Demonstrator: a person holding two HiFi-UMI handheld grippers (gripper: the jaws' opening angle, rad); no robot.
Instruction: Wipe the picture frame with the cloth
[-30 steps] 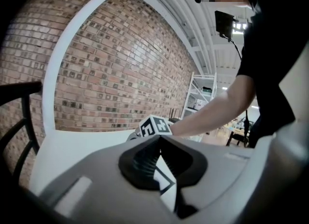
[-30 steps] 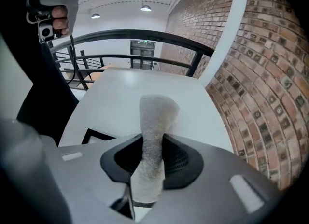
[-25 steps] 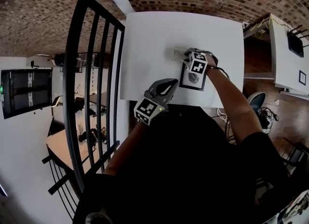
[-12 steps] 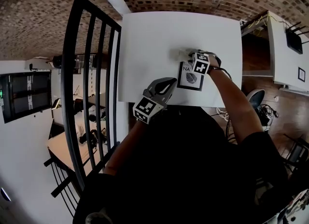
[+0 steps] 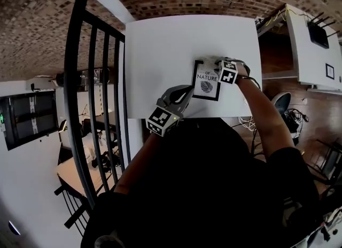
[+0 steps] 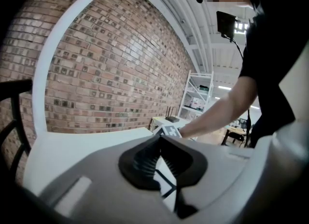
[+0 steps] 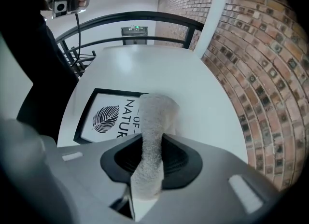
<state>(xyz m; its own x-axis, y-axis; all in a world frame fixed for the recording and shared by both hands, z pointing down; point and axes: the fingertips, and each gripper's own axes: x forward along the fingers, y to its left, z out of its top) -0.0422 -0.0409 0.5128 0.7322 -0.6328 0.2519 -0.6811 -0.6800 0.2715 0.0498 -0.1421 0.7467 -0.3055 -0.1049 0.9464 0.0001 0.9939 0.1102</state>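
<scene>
Picture frame: black-edged, lying flat on the white table close to the table's near edge. Its print shows a leaf and the words "OF NATURE".

Head view: the right gripper is at the frame's far right corner, with the cloth at its tip. The left gripper is over the table's near edge, just beside the frame's left side and apart from it. A black railing runs along the table's left.

Left gripper view: the jaws are closed, tips meeting, with nothing clamped. A thin slit below the tips shows the table and what is probably the frame's dark edge.

Right gripper view: the jaws are closed on the cloth, a pale, nubby strip. Its free end extends forward and covers part of the lettering at the frame's edge. A brick wall borders the table on the right.
</scene>
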